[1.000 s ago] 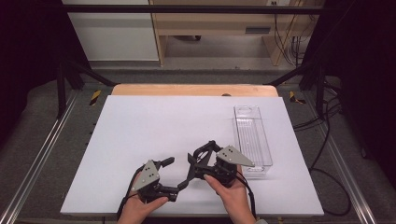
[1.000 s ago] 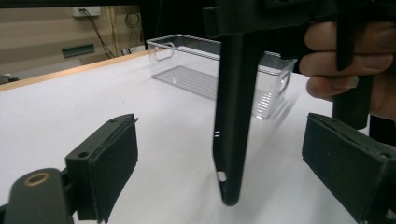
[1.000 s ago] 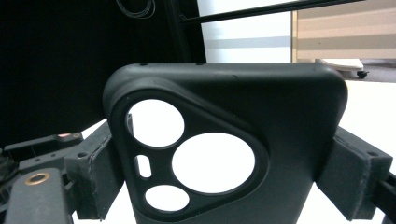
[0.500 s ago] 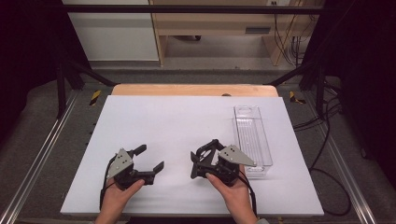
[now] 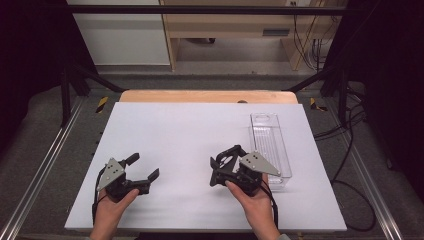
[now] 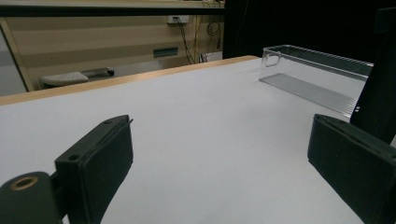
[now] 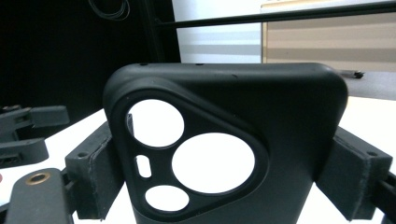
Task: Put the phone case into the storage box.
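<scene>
- High view: the right gripper (image 5: 223, 165) sits at about 5 o'clock on the white table (image 5: 190, 130). Between its jaws it holds a black phone case (image 5: 226, 161). The case is small here, so its long axis I cannot read well; it seems to lean up toward 11 o'clock.
- High view: the left gripper (image 5: 144, 167) is at about 7 o'clock, well apart from the right one. Its jaws stand wide and nothing is between them. They point toward 2 o'clock.
- High view: a clear plastic tray (image 5: 270, 145) lies at 3 o'clock, just beside the right gripper. Its long axis runs from 12 to 6 o'clock.
- Left gripper view: the two black pads (image 6: 108, 163) are far from each other, released, with only bare table between them. The clear plastic tray (image 6: 317, 74) is at 2 o'clock.
- Right gripper view: the black phone case (image 7: 224, 149) stands upright, its long axis from 6 to 12 o'clock, and the camera cut-out with three round holes faces the lens. The pads (image 7: 98, 172) press on its two long sides, so the right gripper (image 7: 224, 182) is clenched on the case. The other gripper is at 9 o'clock.
</scene>
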